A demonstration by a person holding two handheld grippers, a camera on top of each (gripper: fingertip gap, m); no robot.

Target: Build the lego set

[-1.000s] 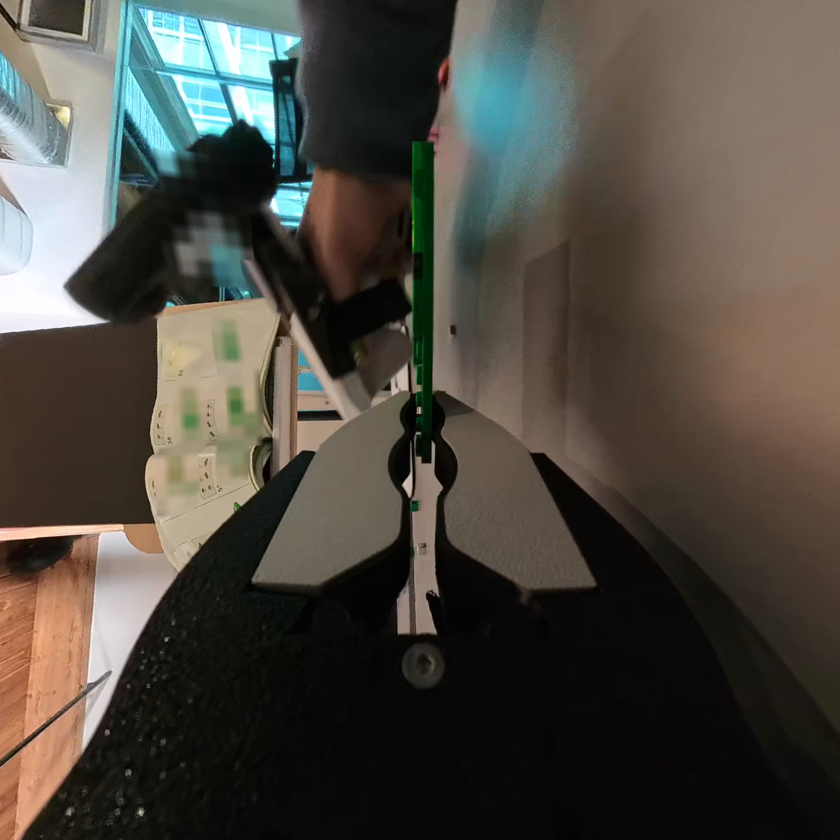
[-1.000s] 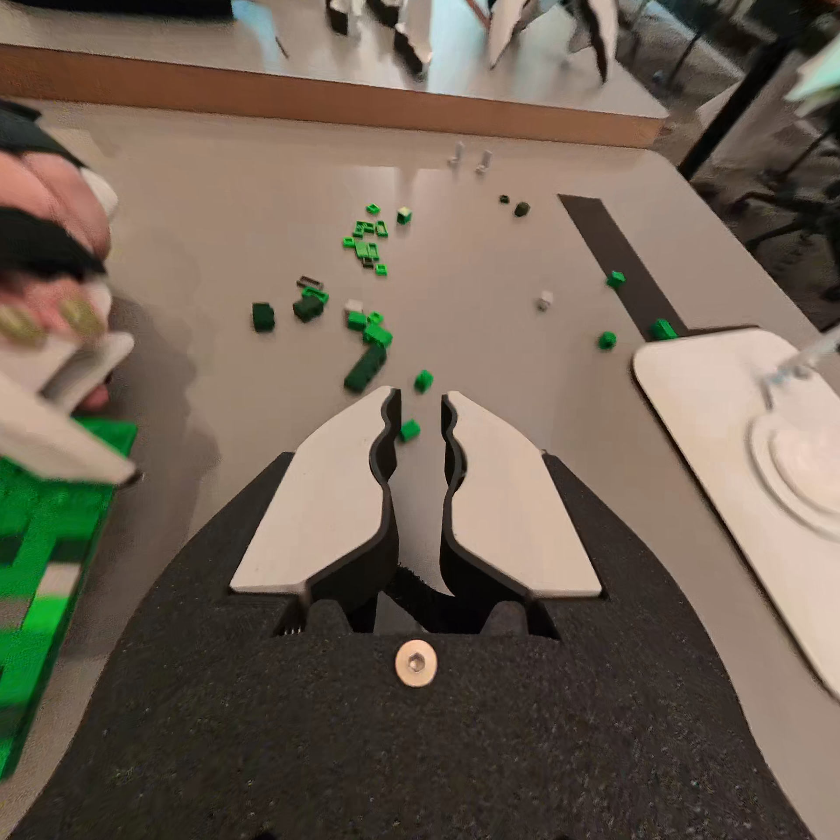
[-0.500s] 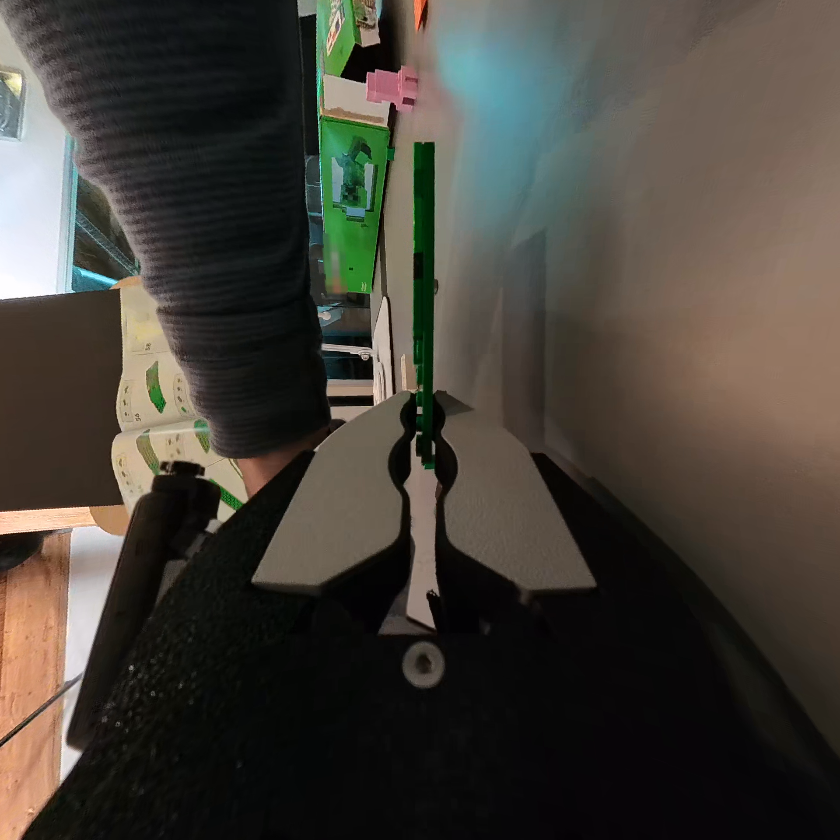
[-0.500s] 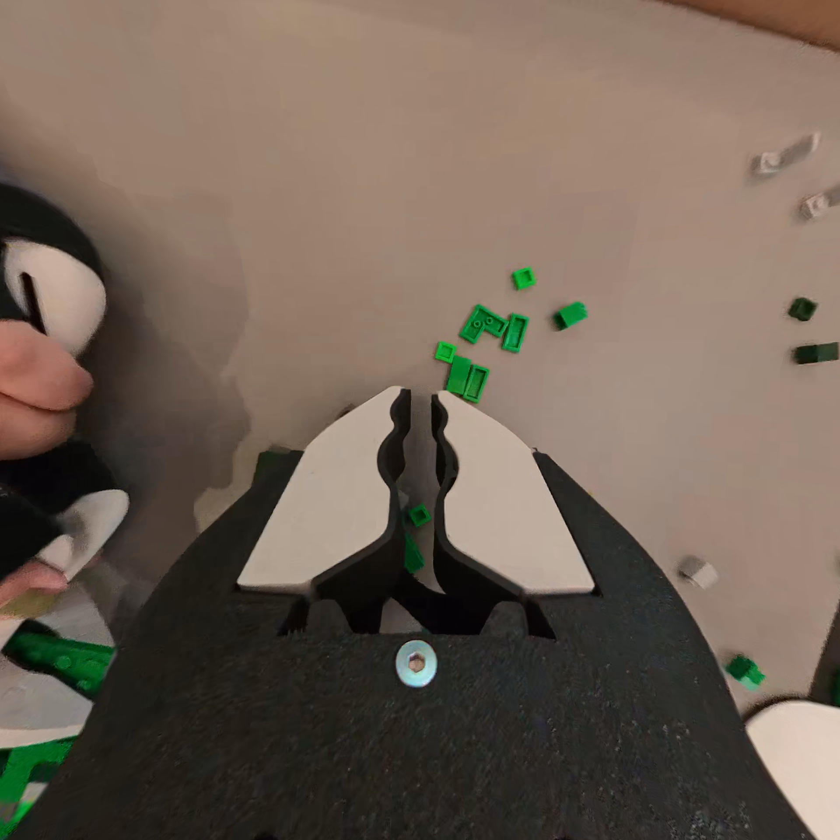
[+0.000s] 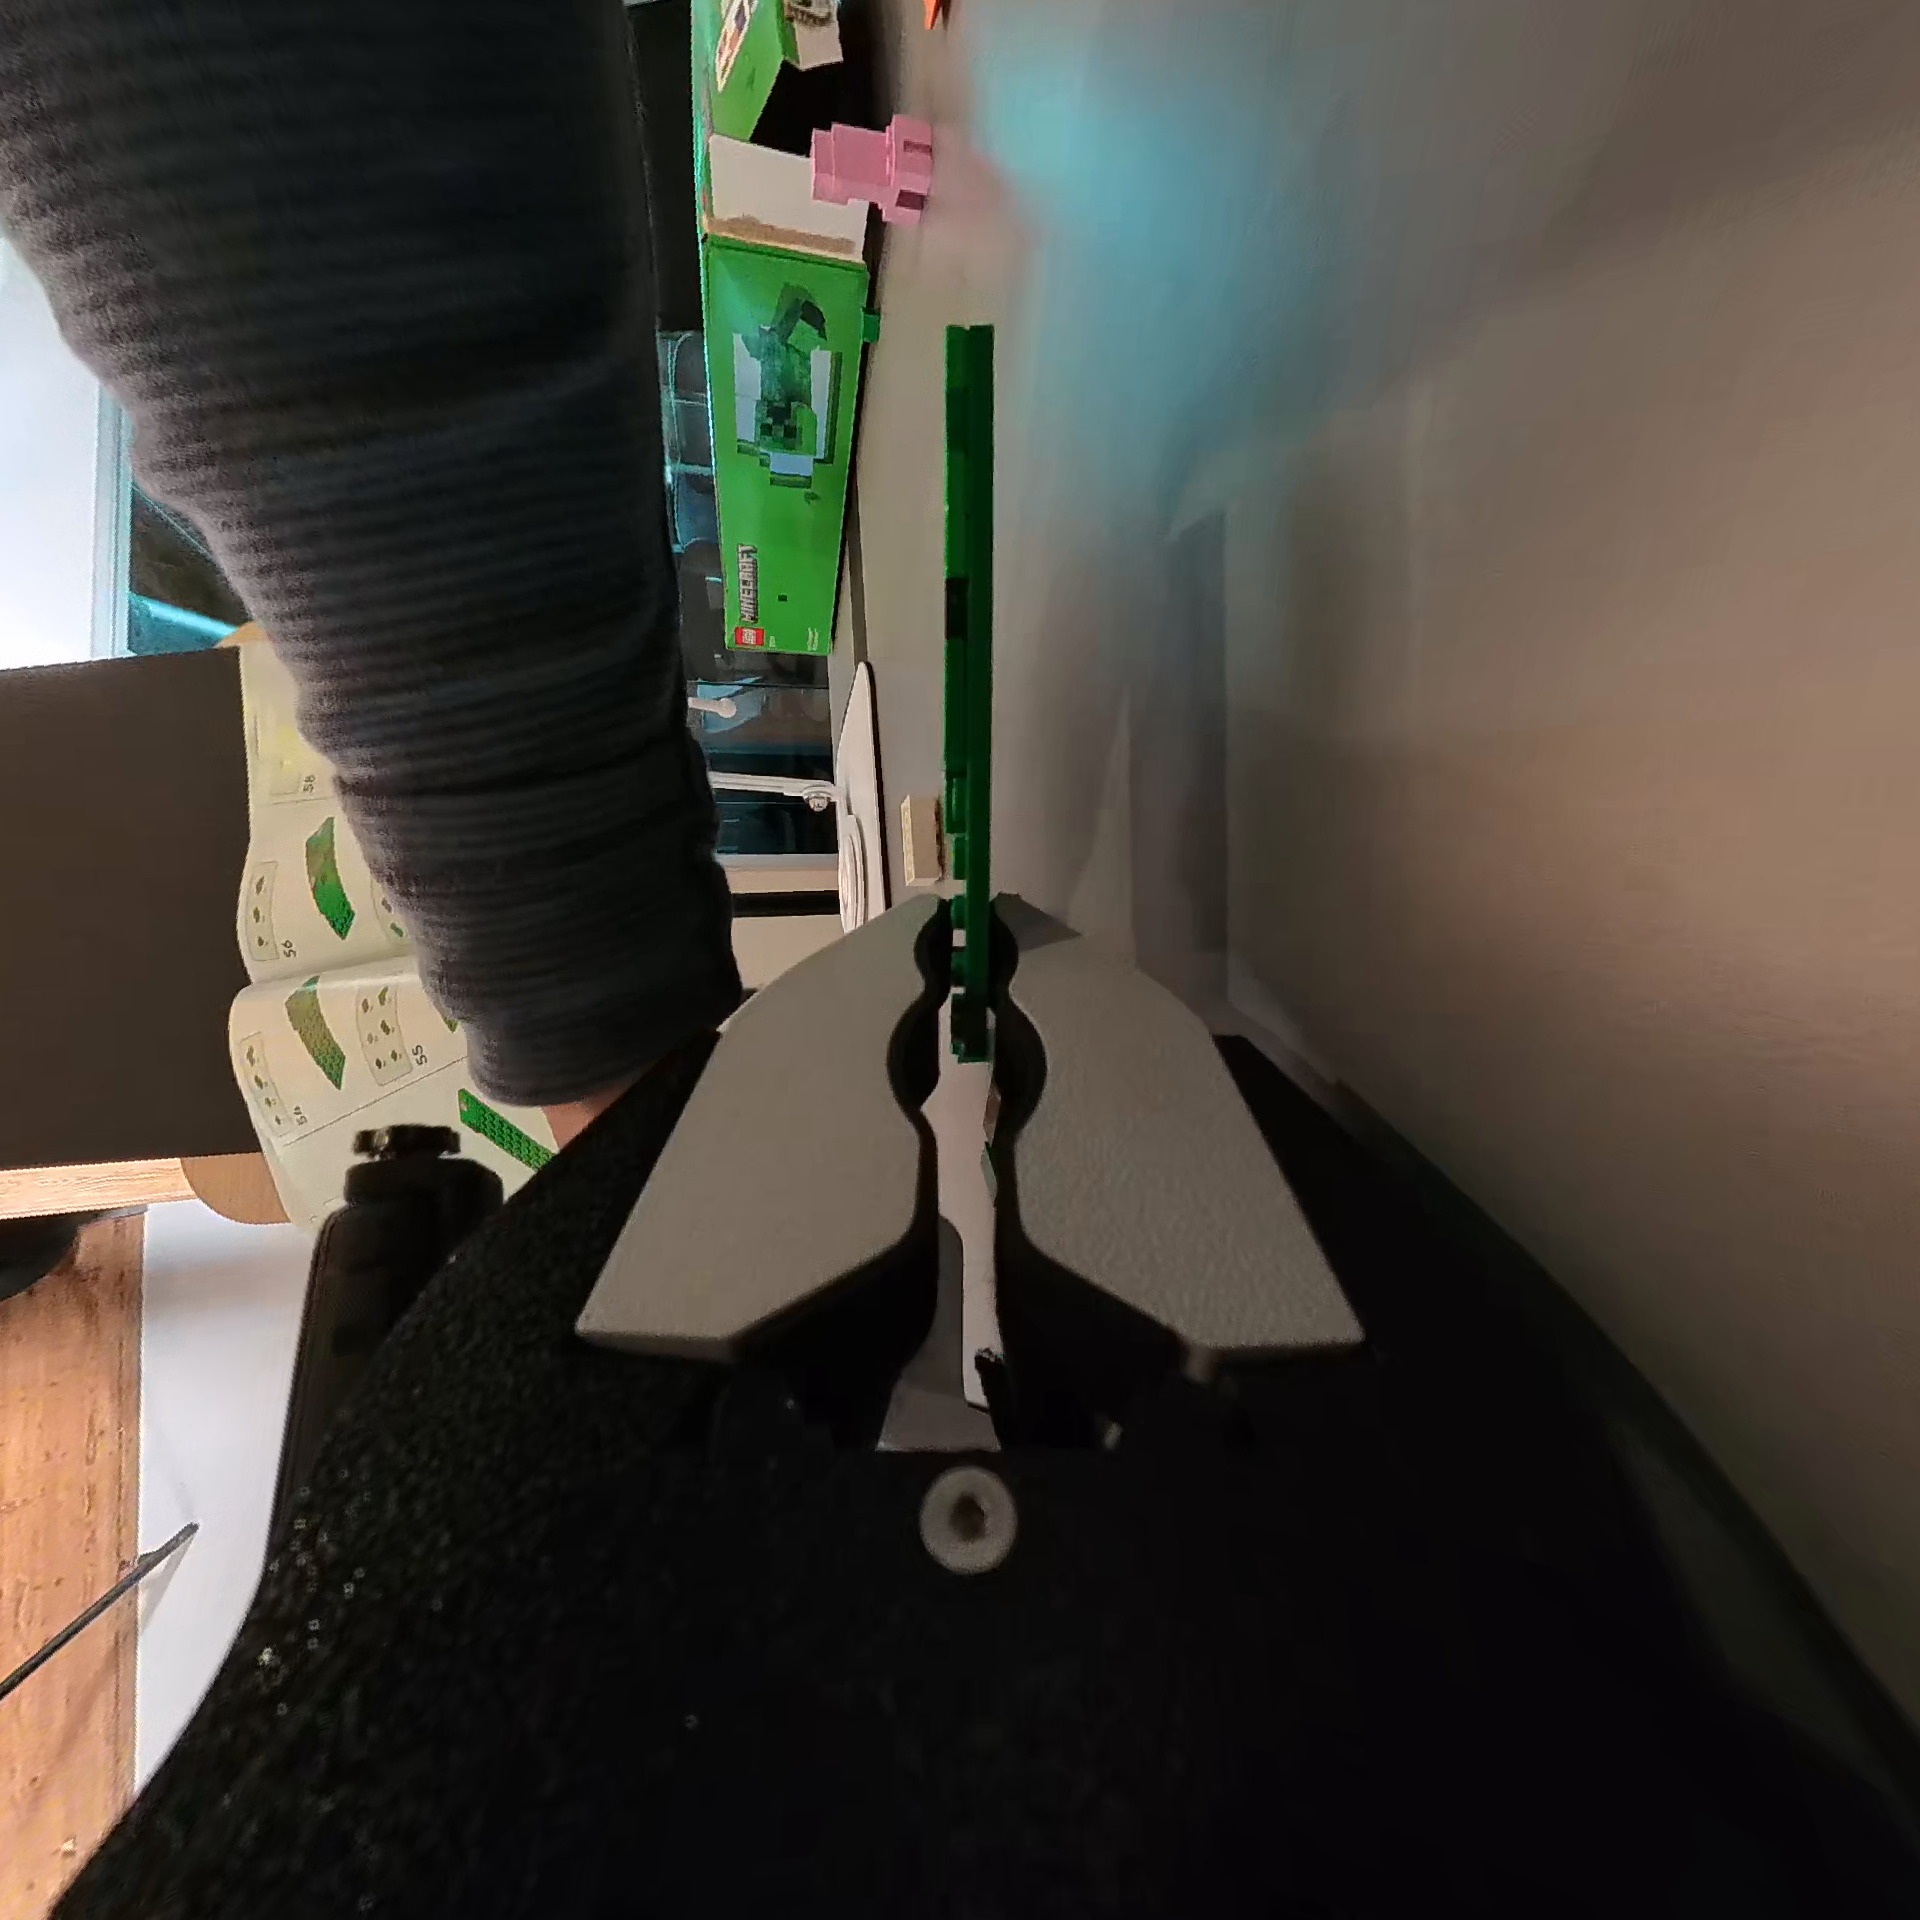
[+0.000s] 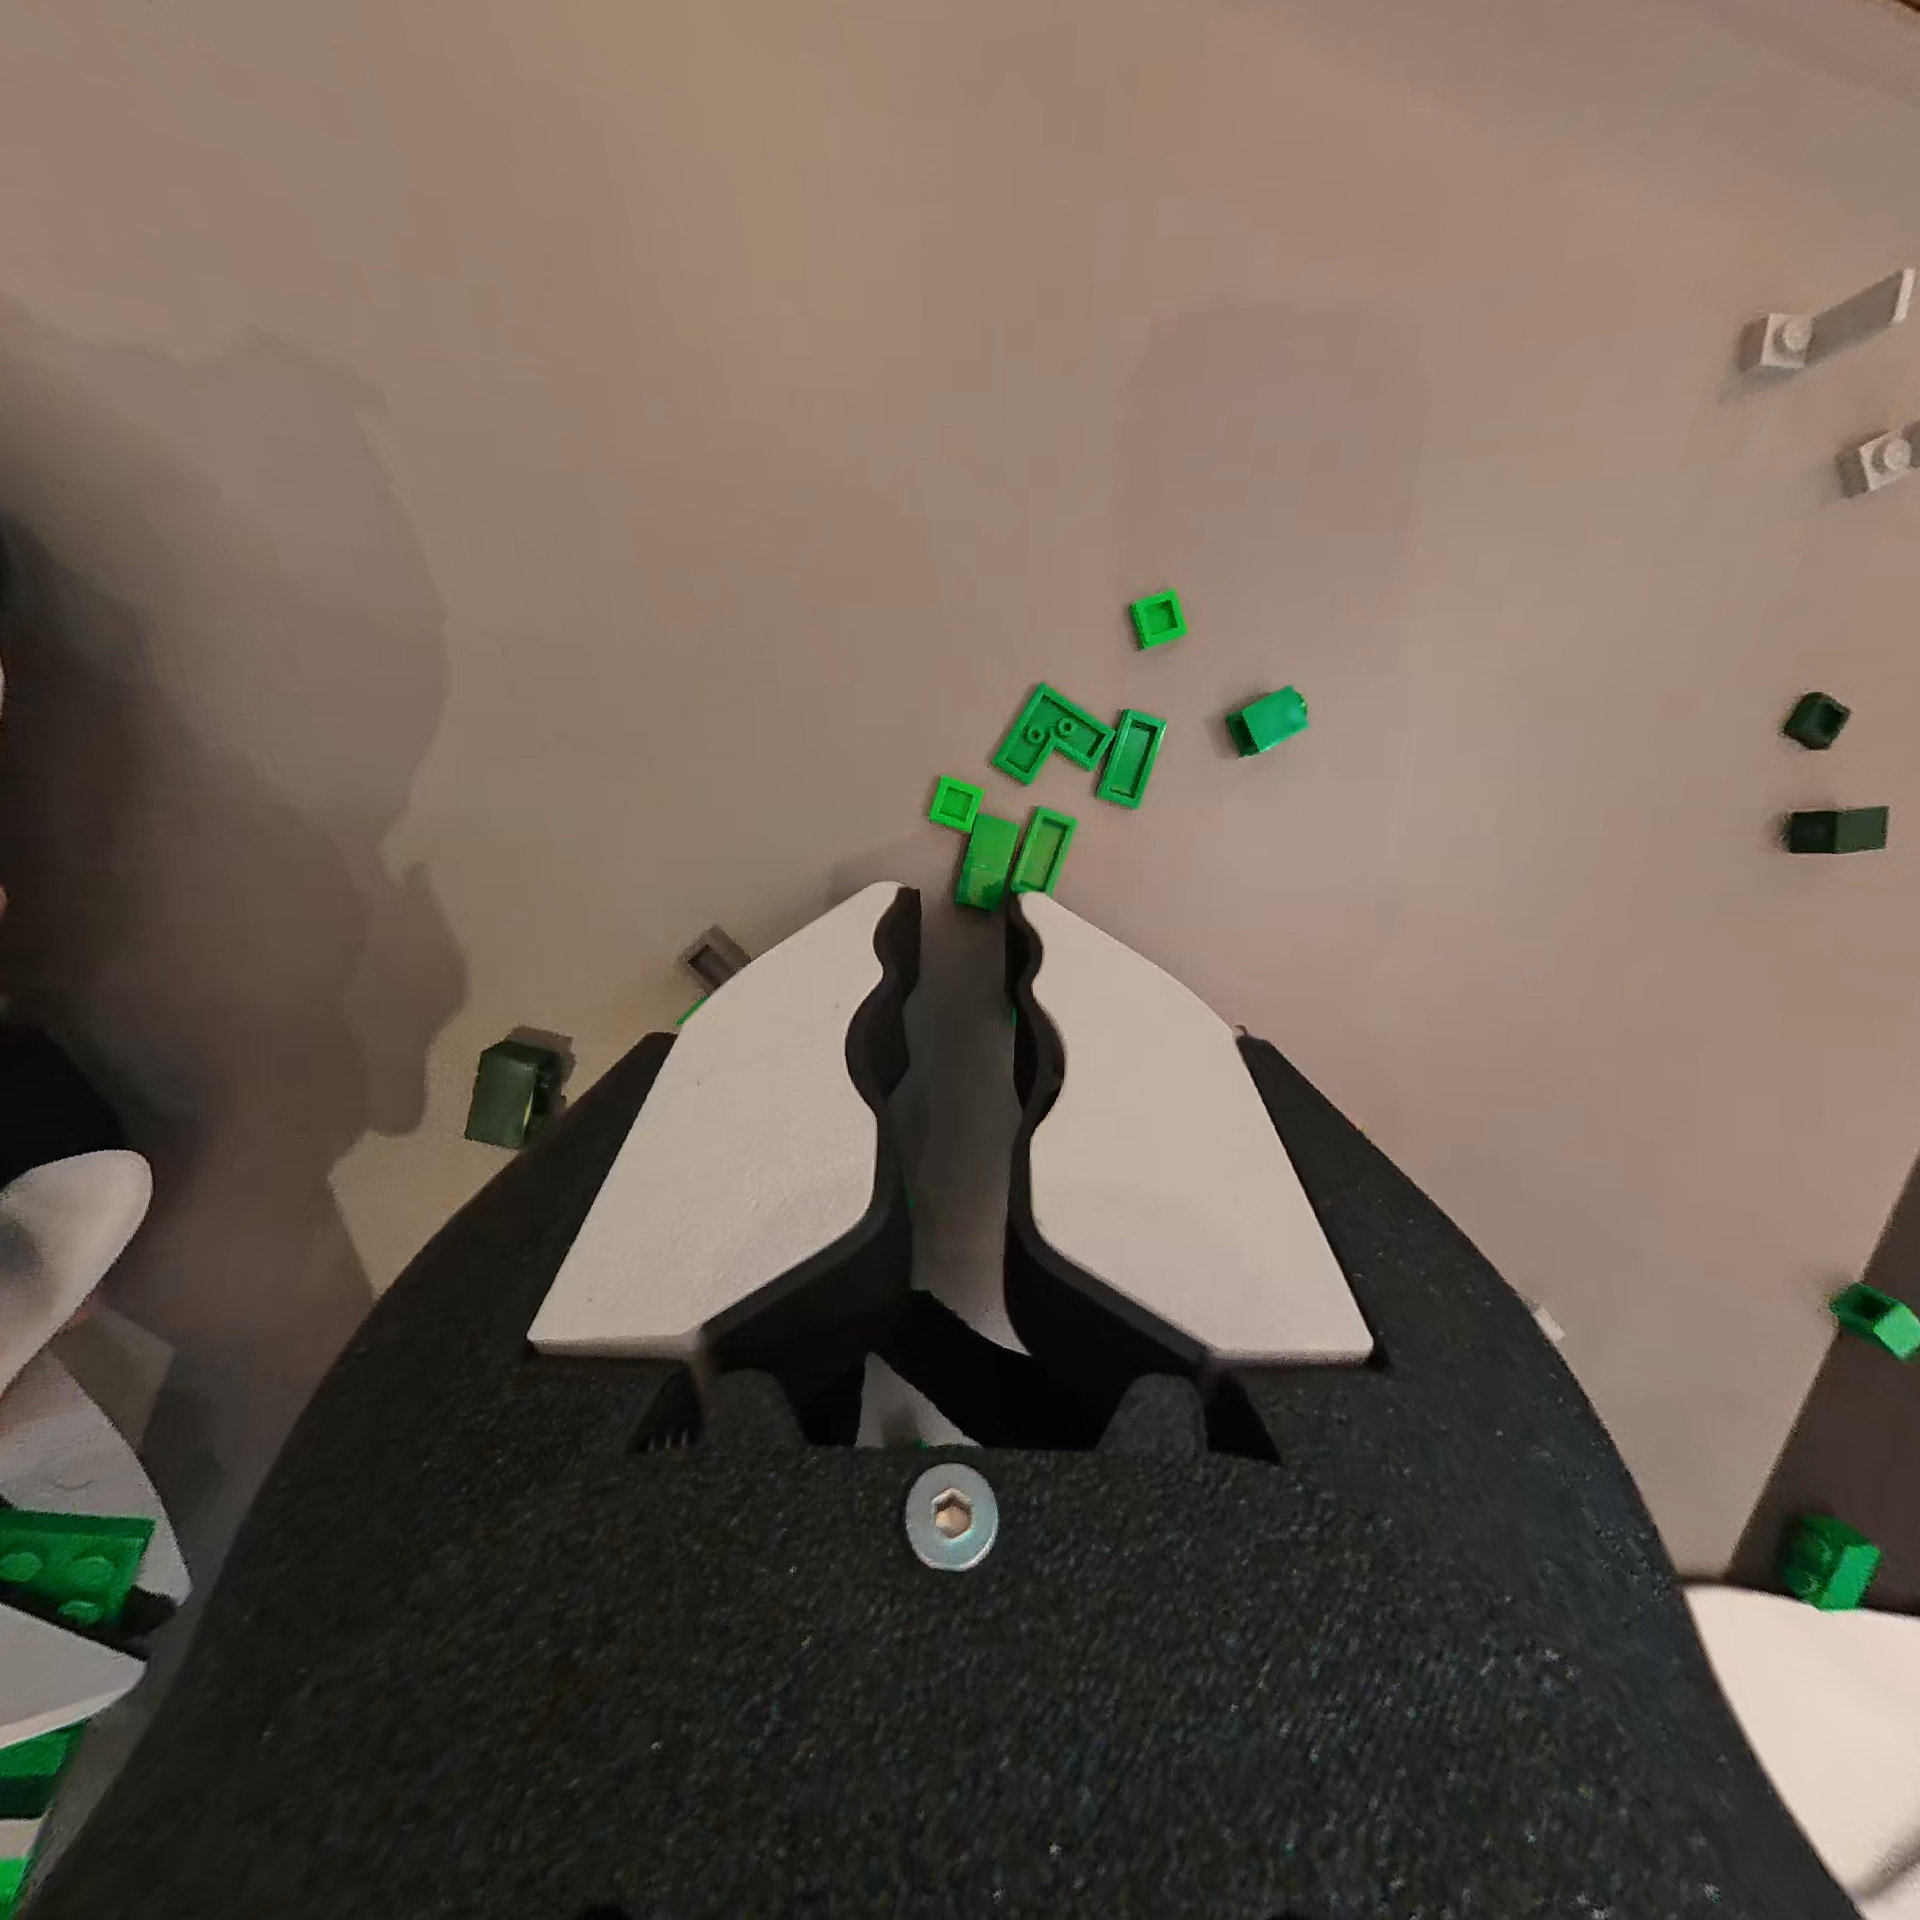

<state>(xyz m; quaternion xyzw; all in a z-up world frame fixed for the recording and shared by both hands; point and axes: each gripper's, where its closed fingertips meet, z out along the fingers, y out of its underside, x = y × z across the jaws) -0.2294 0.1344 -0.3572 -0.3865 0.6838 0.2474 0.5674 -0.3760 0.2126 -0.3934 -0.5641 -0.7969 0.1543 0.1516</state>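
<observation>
My left gripper [image 5: 971, 914] is shut on the edge of a flat green Lego plate assembly [image 5: 968, 582], which I see edge-on, held upright beside the grey table [image 5: 1558, 831]. My right gripper [image 6: 961, 899] is open with a narrow gap and empty, pointing down at the table. Its tips are just short of a cluster of bright green tiles: two lie side by side [image 6: 987, 860] right at the tips, and an L-shaped one [image 6: 1049, 732] lies beyond. The left gripper and its green plate [image 6: 68, 1558] show at the left edge of the right wrist view.
Dark green bricks [image 6: 1837, 829] and grey pieces [image 6: 1787, 341] lie at the right, and a dark green brick [image 6: 509, 1081] at the left. A person's dark sleeve [image 5: 416, 520], a green set box [image 5: 784, 457], a pink figure [image 5: 878, 166] and an instruction booklet [image 5: 332, 1039] are nearby. One gripper's finger ends stand about 15 centimetres off the other's. My right gripper's tips are some 7 centimetres from the dark green brick [image 6: 509, 1081].
My right gripper has moved forward over the table to the cluster of bright green tiles, and its gap has widened slightly. My left gripper keeps its hold on the green plate.
</observation>
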